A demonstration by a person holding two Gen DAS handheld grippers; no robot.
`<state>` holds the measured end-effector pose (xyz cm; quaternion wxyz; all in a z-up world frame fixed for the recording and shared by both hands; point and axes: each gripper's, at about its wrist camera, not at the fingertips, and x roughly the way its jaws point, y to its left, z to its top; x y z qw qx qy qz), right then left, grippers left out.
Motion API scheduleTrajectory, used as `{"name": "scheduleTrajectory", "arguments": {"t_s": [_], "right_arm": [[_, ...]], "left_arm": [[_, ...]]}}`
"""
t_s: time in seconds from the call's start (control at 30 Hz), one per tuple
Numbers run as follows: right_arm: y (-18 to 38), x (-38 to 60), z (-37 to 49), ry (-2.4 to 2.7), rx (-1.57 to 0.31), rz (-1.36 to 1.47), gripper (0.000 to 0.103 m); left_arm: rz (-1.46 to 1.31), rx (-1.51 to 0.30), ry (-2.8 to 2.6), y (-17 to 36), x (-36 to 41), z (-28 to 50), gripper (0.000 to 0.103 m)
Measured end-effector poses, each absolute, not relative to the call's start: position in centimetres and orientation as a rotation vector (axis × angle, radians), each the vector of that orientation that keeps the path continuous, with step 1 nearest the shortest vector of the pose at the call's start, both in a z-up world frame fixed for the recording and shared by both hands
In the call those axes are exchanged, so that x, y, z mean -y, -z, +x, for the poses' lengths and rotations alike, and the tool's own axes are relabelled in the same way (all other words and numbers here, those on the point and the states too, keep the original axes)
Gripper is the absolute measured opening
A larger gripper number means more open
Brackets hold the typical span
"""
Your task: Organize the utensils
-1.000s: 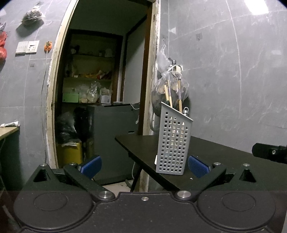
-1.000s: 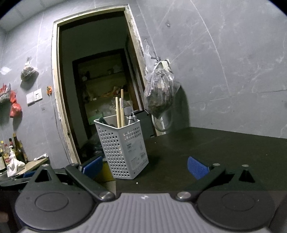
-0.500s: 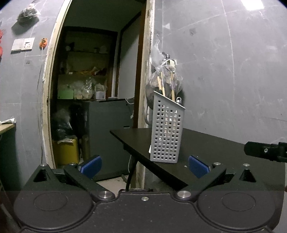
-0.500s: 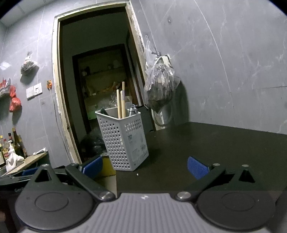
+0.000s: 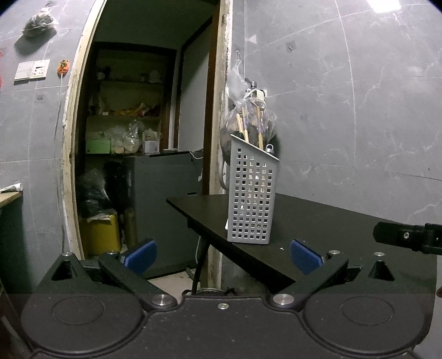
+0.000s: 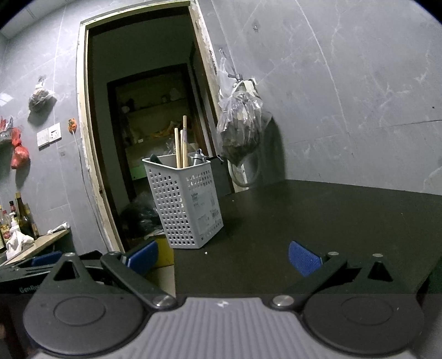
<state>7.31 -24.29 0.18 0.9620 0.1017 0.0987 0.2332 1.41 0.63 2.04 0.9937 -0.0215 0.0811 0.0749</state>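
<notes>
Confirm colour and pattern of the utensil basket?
Light grey basket, grid of square holes; clearest in right wrist view.

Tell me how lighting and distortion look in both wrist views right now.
Left wrist view: dim, ceiling light glare top right, door frame bowed by fisheye, utensil basket sharp. Right wrist view: dark table swallows detail, hanging bag casts a wall shadow, corners vignetted.

table right: open | obstacle: utensil basket at left edge
</notes>
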Motion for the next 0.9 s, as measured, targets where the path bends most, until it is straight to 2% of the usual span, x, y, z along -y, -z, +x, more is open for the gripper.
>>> {"name": "scheduleTrajectory", "arguments": {"t_s": [0.9], "right_arm": [[-0.11, 24.13, 7.3, -0.469, -0.202, 0.202, 0.103]], "left_arm": [[-0.039, -0.173, -0.14, -1.85, -0.43, 1.52, 0.102]]}}
